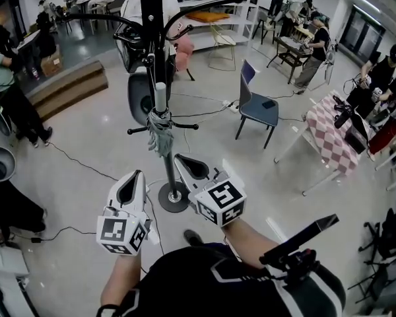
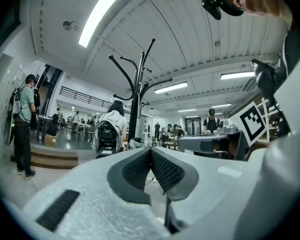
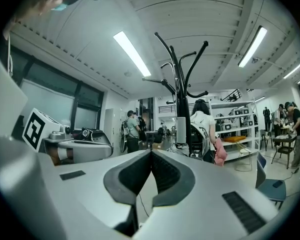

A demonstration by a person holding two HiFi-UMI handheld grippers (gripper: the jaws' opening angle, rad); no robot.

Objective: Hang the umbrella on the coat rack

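- Umbrella (image 1: 160, 128) (grey, folded, pale handle up) sits right against the coat rack (image 1: 154, 8) pole, at 12 o'clock from both grippers.
- left gripper (image 1: 138, 174): jaws pressed together, nothing in them.
- right gripper (image 1: 178, 158): same deal, clenched on nothing, just short of the umbrella.

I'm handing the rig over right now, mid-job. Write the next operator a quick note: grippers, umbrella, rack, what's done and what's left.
Left hand-held gripper: jaws shut, nothing between them.
Right hand-held gripper: also shut and empty. Both are held low, short of the coat rack.
Umbrella: folded, hanging upright against the rack's pole with its handle up, near the low pegs. What it hangs from isn't visible.
Done: the hang looks complete, and neither gripper touches the umbrella.
Left: probably only a check that it holds.
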